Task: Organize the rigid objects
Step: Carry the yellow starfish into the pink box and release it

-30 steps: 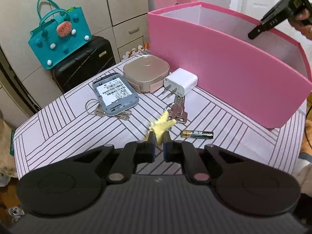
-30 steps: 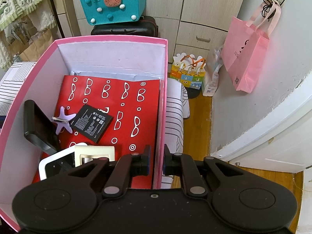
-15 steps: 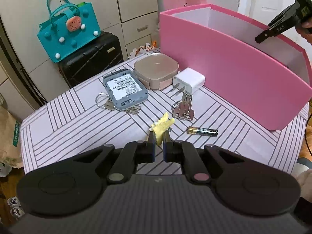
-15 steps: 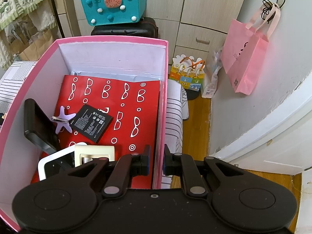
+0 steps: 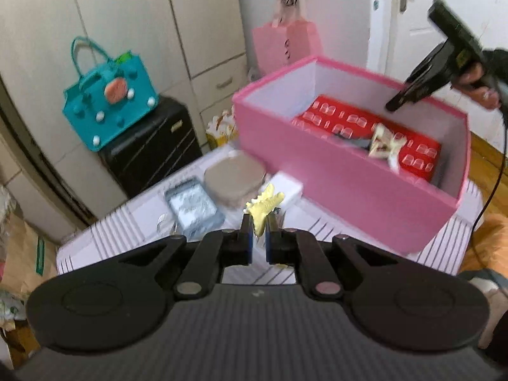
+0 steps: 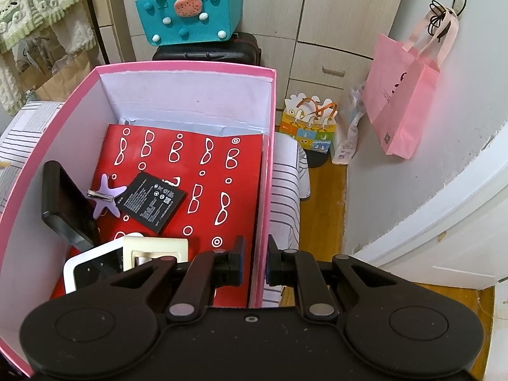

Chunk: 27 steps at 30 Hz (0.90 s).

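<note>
Lighting: even, soft indoor light in both views; your shadows are faint. Left wrist view: motion blur smears the pink box (image 5: 349, 187) and striped tablecloth (image 5: 133, 222). Right wrist view: sharp throughout. Both: strong fisheye bending at edges, dark vignetted corners.

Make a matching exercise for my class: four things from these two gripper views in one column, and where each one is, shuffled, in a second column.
Things:
1. yellow hair claw
2. purple star clip
3. teal bag
4. pink box's wall

Places:
A. on the black suitcase
B. between the right gripper jaws
C. clamped in the left gripper
D. lying inside the box

Pairs: 1-C, 2-D, 3-A, 4-B
</note>
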### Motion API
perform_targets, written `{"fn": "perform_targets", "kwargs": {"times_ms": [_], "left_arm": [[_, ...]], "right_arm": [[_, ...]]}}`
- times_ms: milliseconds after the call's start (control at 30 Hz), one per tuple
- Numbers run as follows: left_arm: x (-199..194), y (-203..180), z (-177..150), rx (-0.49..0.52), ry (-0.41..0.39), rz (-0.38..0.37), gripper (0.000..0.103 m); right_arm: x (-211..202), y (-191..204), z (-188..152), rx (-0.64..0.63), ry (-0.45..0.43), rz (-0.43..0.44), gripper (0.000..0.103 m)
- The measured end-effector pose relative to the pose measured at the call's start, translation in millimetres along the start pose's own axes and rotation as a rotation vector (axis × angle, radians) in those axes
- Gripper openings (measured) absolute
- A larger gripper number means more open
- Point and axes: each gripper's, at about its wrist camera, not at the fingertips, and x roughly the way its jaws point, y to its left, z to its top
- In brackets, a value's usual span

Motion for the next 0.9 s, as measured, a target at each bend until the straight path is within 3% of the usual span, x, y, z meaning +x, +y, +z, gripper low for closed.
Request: {"fn": "perform_targets", "kwargs": {"times_ms": [200, 367, 667, 900], "left_arm": [[-18, -27, 43, 0.064, -0.072, -0.019, 0.006], [-7, -53, 77, 0.093, -0.094, -0.072, 0.006], [62, -102, 126, 0.106, -0.04, -0.209, 0.006], [117, -127, 134, 0.081, 0.031, -0.253, 0.006]], "right_arm": [[0, 3, 0, -0.028, -0.008, -0.021, 0.012], [0, -1, 0, -0.019, -0.014, -0.013, 0.008], [2, -3, -3, -0.006, -0.017, 0.006, 0.007], [2, -7, -6, 0.0, -0.024, 0.025, 0.007]]}}
